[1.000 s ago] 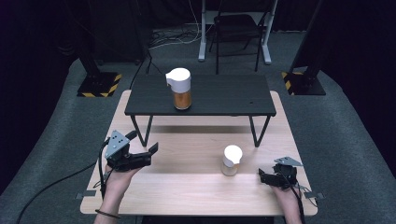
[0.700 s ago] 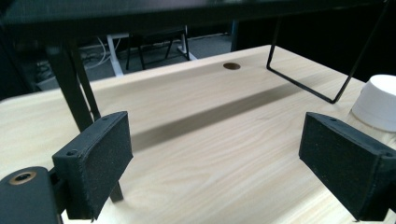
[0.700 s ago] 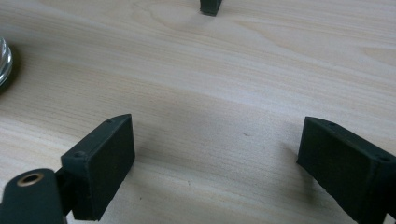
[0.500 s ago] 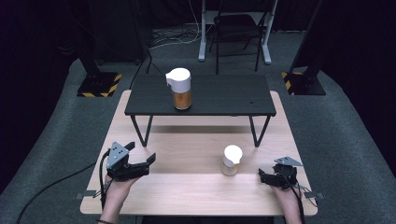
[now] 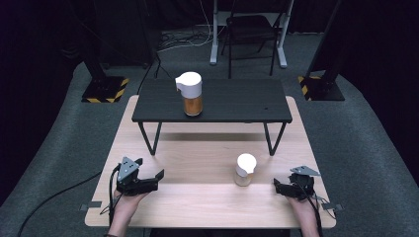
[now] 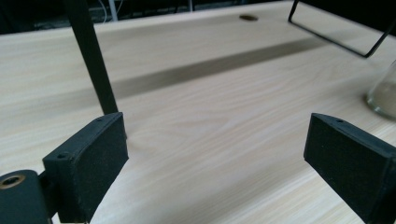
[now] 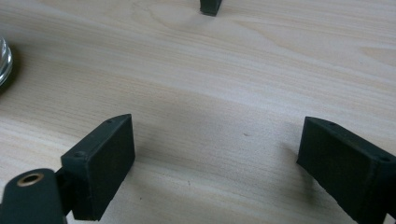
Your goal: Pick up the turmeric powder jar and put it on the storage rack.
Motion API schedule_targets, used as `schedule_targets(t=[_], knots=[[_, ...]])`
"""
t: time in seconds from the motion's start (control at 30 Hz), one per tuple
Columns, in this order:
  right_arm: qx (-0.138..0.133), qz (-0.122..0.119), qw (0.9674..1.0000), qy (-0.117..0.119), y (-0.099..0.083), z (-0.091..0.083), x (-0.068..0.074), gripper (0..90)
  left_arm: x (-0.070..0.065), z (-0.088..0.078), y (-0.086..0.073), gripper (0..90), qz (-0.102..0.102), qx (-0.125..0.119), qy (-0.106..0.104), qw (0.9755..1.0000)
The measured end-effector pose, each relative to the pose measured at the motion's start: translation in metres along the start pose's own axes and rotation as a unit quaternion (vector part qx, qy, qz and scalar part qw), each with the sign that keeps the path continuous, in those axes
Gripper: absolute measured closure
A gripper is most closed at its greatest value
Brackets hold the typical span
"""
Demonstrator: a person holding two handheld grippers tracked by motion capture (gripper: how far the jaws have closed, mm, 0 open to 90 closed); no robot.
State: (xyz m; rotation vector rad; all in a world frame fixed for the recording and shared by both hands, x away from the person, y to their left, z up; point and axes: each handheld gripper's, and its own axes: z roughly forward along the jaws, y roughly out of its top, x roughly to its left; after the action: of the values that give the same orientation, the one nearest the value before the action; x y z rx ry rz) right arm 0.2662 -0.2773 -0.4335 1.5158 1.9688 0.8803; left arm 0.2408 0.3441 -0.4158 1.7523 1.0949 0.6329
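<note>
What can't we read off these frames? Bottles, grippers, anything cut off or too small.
- Small bottle: the left gripper view's right edge cuts it to a sliver of clear base; the right gripper view's left edge does likewise.
- Small bottle's contents: too small in the high view to identify.
- Tall bottle on the black stand: spout detail too small.
- Right gripper: jaw gap unreadable in the high view, too small and dark.
</note>
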Motion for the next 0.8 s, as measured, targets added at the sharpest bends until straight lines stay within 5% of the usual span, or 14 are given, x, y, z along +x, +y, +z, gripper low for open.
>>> schedule_targets(t=[0.4,0.8], knots=[[0.0,0.0,1.0,0.0,0.0,0.0,0.0,9.8,0.007,0.019,-0.011,4.1,-0.005,0.051,0.003,0.9987],[0.0,0.0,1.0,0.0,0.0,0.0,0.0,9.8,0.004,0.034,-0.007,2.2,0.0,0.102,0.01,0.9948]])
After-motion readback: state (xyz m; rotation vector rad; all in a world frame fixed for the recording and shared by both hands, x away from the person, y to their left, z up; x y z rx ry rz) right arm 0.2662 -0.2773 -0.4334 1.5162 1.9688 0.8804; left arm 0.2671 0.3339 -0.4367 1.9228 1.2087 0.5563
